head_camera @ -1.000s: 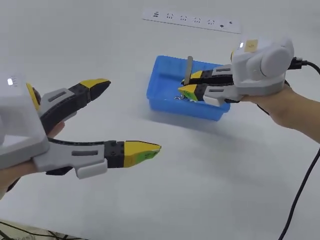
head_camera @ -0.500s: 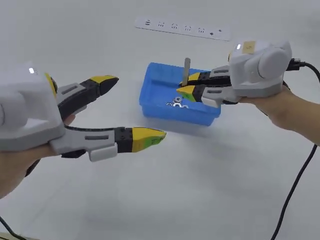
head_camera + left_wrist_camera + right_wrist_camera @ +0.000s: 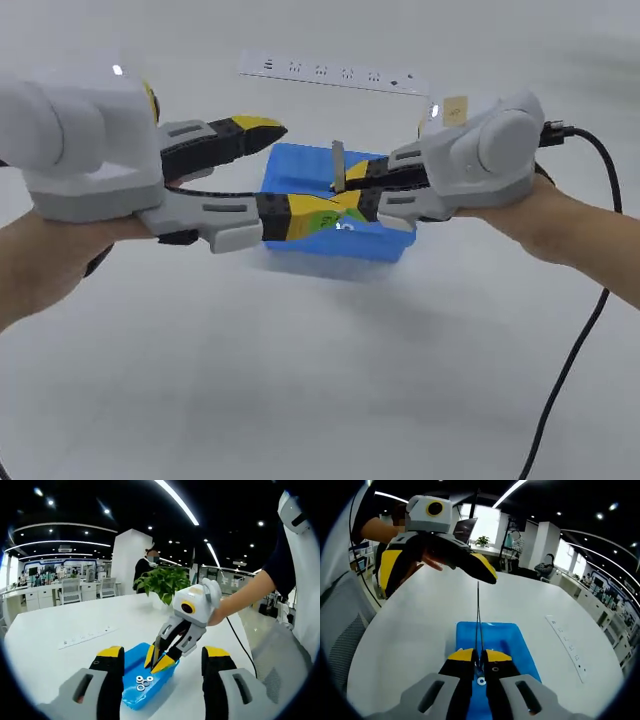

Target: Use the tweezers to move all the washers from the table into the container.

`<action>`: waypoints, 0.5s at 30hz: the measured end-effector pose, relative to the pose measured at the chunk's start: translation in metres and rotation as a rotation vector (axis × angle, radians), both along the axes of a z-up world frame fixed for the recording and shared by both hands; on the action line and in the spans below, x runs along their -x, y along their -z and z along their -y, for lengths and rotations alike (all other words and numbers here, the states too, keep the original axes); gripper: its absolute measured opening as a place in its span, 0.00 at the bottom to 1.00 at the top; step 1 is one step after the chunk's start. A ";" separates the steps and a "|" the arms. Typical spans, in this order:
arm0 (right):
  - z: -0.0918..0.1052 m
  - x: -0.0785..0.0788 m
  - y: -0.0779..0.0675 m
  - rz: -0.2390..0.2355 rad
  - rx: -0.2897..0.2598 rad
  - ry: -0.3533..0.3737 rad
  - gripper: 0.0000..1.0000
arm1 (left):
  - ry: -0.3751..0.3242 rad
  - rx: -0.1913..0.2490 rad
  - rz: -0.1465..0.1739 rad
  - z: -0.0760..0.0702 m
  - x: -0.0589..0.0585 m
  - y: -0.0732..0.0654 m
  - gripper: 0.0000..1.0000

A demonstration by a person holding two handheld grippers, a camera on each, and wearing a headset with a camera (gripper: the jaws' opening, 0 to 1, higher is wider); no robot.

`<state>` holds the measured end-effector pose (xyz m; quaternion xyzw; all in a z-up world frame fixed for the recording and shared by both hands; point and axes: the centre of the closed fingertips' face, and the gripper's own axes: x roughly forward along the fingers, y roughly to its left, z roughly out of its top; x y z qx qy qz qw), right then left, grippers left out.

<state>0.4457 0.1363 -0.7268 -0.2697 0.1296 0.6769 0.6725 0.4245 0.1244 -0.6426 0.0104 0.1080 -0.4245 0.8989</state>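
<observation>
From the head view: left claw spread wide and gripping nothing, poised just in front of the blue container on the white counter. Right claw pinched almost closed on the tweezers, directly above the container. Hard to make out the washers there, half hidden behind the yellow claw tips.

Far plainer from the left gripper view: small shiny metal rings, clustered on the floor of the container, which reads as a shallow rectangular tray of smooth plastic.

From the right gripper view: tweezers as two thin dark strips running forward to a fine point, clamped between yellow-and-black tips. Also a long white power strip, well off to one side on the matte counter.
</observation>
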 end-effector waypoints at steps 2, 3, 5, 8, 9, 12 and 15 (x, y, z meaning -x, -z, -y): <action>0.001 0.002 -0.001 0.008 0.006 -0.011 0.08 | 0.036 -0.016 0.011 0.007 -0.001 -0.001 0.58; 0.002 0.004 -0.002 0.015 0.011 -0.018 0.08 | 0.050 -0.024 0.014 0.009 -0.002 -0.001 0.52; 0.003 0.005 -0.002 0.023 0.019 -0.027 0.08 | 0.082 -0.053 0.020 0.014 -0.004 0.001 0.40; 0.003 0.009 -0.004 0.032 0.024 -0.044 0.08 | 0.118 -0.089 0.021 0.020 -0.005 0.004 0.39; 0.004 0.011 -0.005 0.036 0.026 -0.052 0.08 | 0.132 -0.098 0.029 0.022 -0.005 0.003 0.37; 0.003 0.016 -0.006 0.030 0.028 -0.067 0.08 | 0.166 -0.135 0.049 0.024 -0.002 0.003 0.24; 0.005 0.020 -0.004 0.033 0.044 -0.084 0.08 | 0.201 -0.160 0.047 0.026 0.003 0.004 0.22</action>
